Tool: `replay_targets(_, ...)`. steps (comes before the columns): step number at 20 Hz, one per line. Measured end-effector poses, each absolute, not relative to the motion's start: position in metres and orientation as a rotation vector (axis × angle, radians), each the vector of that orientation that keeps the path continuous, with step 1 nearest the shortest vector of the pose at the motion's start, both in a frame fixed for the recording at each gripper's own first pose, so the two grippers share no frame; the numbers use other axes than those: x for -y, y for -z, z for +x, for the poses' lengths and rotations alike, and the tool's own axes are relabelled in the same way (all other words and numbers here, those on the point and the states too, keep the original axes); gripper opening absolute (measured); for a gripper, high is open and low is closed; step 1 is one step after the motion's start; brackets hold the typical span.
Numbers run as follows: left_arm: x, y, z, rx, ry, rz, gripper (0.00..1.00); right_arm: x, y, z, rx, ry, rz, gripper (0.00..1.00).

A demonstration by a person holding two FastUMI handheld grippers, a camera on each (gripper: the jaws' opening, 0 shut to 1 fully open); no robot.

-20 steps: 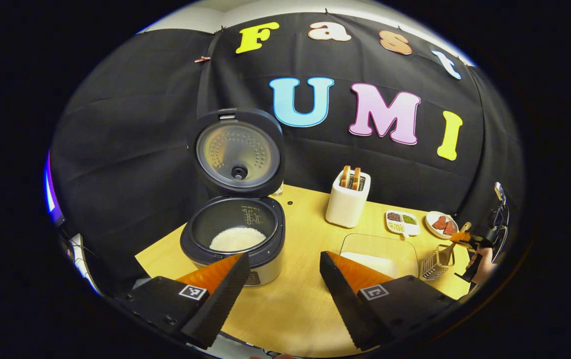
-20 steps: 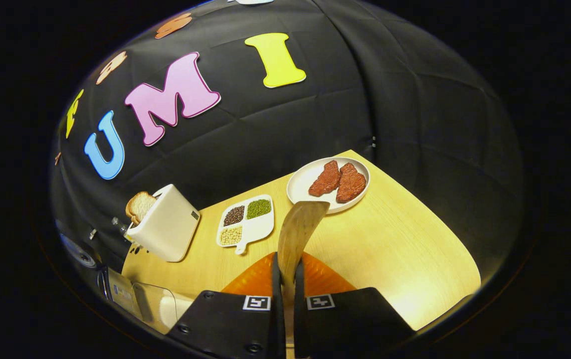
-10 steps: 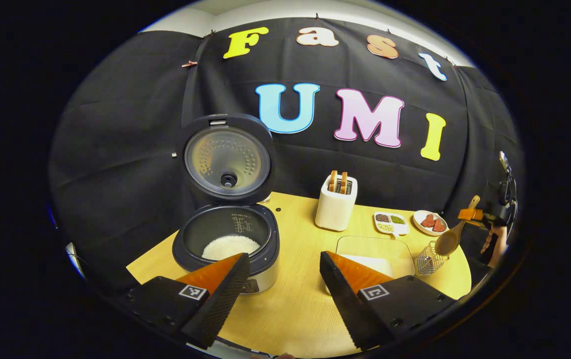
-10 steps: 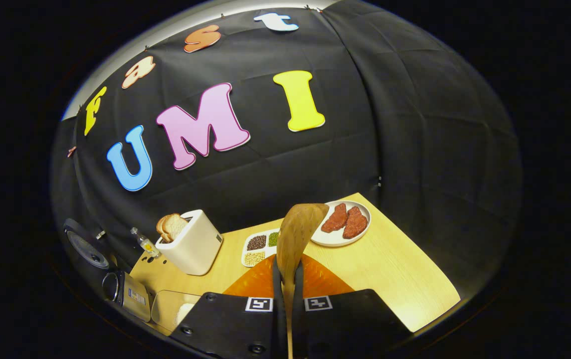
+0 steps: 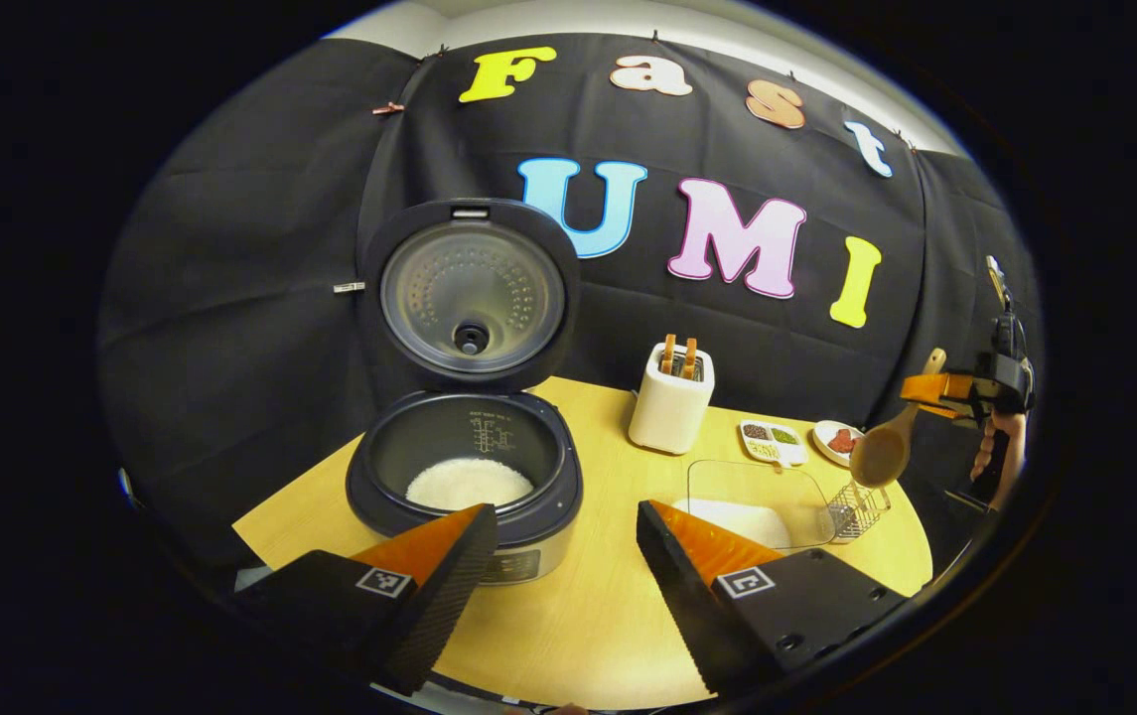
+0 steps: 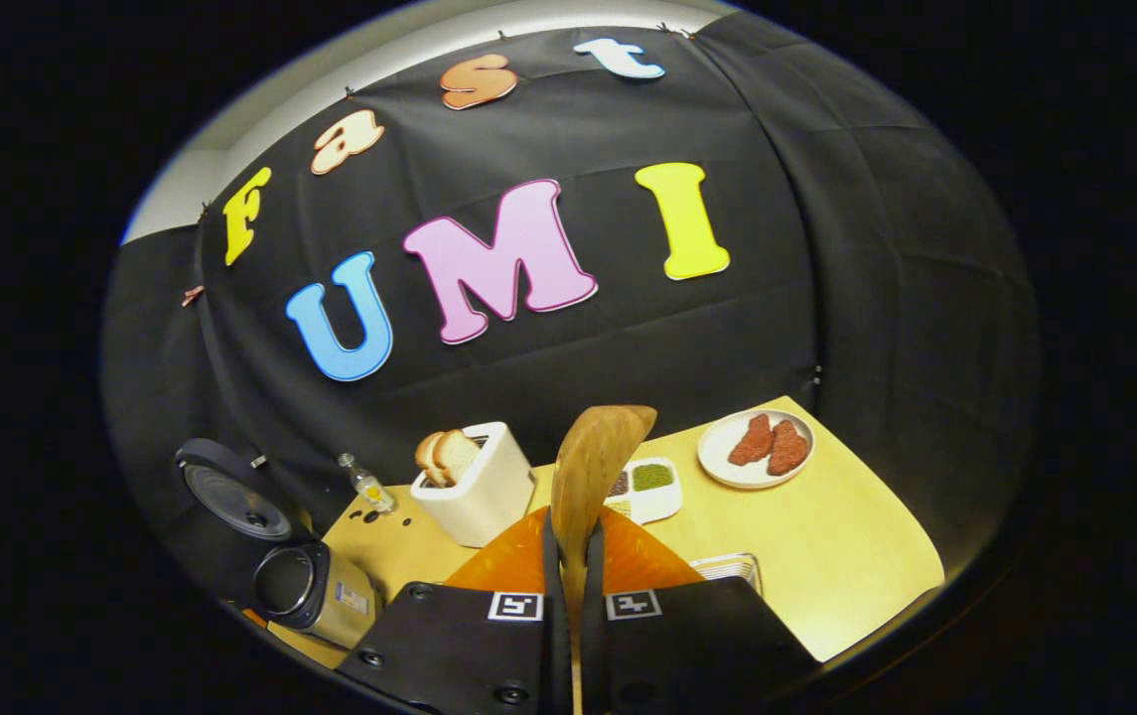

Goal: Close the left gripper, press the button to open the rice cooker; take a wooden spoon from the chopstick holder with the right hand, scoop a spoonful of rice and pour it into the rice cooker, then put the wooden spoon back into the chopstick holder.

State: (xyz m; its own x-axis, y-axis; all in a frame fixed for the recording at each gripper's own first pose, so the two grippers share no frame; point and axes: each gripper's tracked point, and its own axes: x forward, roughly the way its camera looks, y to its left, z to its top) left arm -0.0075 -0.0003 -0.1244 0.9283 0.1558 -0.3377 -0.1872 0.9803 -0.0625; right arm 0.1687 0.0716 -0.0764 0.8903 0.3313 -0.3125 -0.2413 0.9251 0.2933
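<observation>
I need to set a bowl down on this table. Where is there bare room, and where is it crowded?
Bare wood lies in front, between the rice cooker and the clear rice tub, and at the table's right end in front of the meat plate. It is crowded along the back: toaster, bean tray, plate, wire holder.

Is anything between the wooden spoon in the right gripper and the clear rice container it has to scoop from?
Nothing visible. The wooden spoon, clamped in the right gripper, hangs above the chopstick holder, which stands beside the open-topped rice container.
</observation>
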Motion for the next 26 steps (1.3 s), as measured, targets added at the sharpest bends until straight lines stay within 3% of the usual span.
replay_targets(9,-0.029,0.145,-0.011,-0.381,-0.160,-0.087,0.96,-0.147,0.132,0.158,-0.414,-0.393,0.128,0.08)
replay_targets(18,-0.040,0.167,-0.006,-0.419,-0.130,-0.047,0.96,-0.158,0.206,0.159,-0.409,-0.390,-0.082,0.08)
replay_targets(26,-0.054,0.177,-0.014,-0.436,-0.165,-0.086,0.96,-0.181,0.244,0.127,-0.541,-0.373,0.064,0.08)
